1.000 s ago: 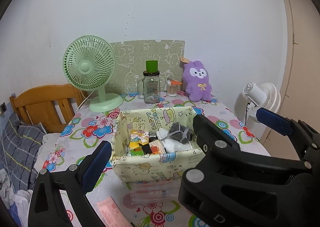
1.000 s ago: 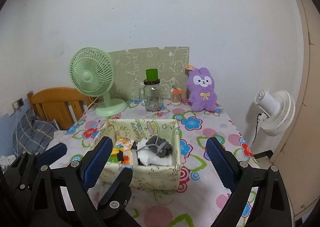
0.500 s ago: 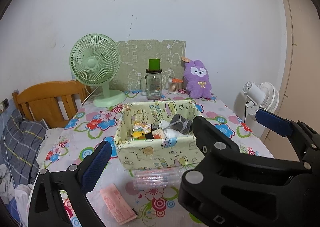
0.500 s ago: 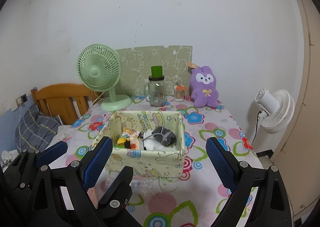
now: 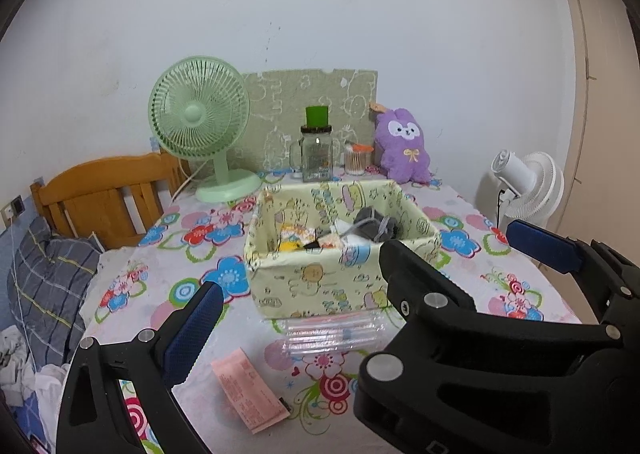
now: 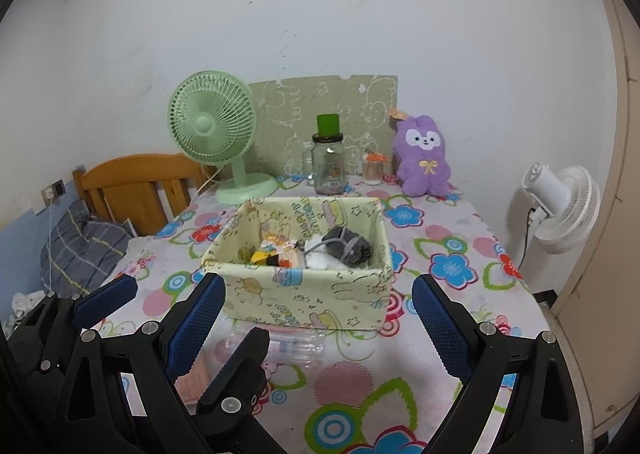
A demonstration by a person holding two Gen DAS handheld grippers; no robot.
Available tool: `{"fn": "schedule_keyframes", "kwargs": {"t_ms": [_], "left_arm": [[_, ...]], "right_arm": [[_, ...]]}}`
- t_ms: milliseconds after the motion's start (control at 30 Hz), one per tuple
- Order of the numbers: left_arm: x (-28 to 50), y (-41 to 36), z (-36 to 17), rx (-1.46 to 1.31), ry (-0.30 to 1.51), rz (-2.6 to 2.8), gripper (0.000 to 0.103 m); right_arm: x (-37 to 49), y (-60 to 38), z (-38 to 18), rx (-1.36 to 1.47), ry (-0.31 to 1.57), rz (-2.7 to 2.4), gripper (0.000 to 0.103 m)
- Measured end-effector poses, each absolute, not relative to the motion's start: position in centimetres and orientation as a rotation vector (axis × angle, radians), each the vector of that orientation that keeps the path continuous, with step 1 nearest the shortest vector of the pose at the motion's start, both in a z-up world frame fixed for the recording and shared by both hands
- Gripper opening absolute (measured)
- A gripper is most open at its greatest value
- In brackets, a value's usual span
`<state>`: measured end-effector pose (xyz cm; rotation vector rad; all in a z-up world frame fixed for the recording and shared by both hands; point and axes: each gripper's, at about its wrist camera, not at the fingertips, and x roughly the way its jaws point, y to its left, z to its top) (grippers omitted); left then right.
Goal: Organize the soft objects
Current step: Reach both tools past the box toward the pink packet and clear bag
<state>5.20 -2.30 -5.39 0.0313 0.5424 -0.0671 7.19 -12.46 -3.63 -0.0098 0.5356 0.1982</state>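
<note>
A pale yellow fabric box (image 5: 320, 286) (image 6: 304, 302) stands in the middle of the flowered table. Inside lie a grey rolled soft item (image 5: 374, 224) (image 6: 346, 248), a white one (image 6: 324, 262) and colourful small ones (image 5: 294, 240) (image 6: 274, 252). A purple plush rabbit (image 5: 404, 146) (image 6: 424, 158) sits at the back right by the wall. My left gripper (image 5: 370, 286) is open and empty, in front of the box. My right gripper (image 6: 318, 326) is open and empty too, near the box's front. The left gripper also shows at the lower left of the right wrist view (image 6: 104, 298).
A green desk fan (image 5: 200, 122) (image 6: 216, 134), a glass jar with green lid (image 5: 317, 152) (image 6: 329, 162) and a small cup (image 5: 356, 160) stand at the back. A clear plastic pack (image 5: 332, 334) and pink slip (image 5: 248, 388) lie before the box. A white fan (image 6: 560, 206) stands right, a wooden chair (image 5: 100, 194) left.
Both grippers have pulled back and lowered away from the box. The box now looks farther off, and the plastic pack and pink slip have come into fuller view. Both stay open.
</note>
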Motion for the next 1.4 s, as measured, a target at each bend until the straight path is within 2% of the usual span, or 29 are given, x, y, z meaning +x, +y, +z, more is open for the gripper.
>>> {"fn": "schedule_keyframes", "kwargs": {"t_ms": [633,767,1167,1233,1300,1400], "left_arm": [[7.6,0.0,-11.4,0.027,0.691,0.005,0.102],[8.0,0.8,-12.3,0.013,0.726,0.023,0.102],[9.1,2.5,-14.9,-0.019,0.828,0.077,0.101],[9.2,2.7,-15.3,-0.019,0.842,0.091,0.098],[9.3,2.9,-15.7,-0.022,0.859,0.101,0.091],[9.4,3.2,-16.3,-0.019,0.877,0.111,0.087]], "right_arm": [[10.1,-10.2,-10.0,-0.053,0.652,0.273,0.092],[11.1,-9.9,-11.1,-0.058,0.687,0.277,0.082],[12.7,-7.6,-12.9,-0.115,0.730,0.319,0.081],[13.0,-7.3,-13.2,-0.112,0.740,0.327,0.081],[13.2,-7.0,-13.4,-0.115,0.749,0.336,0.081],[13.4,-6.7,-13.7,-0.125,0.759,0.351,0.081]]}}
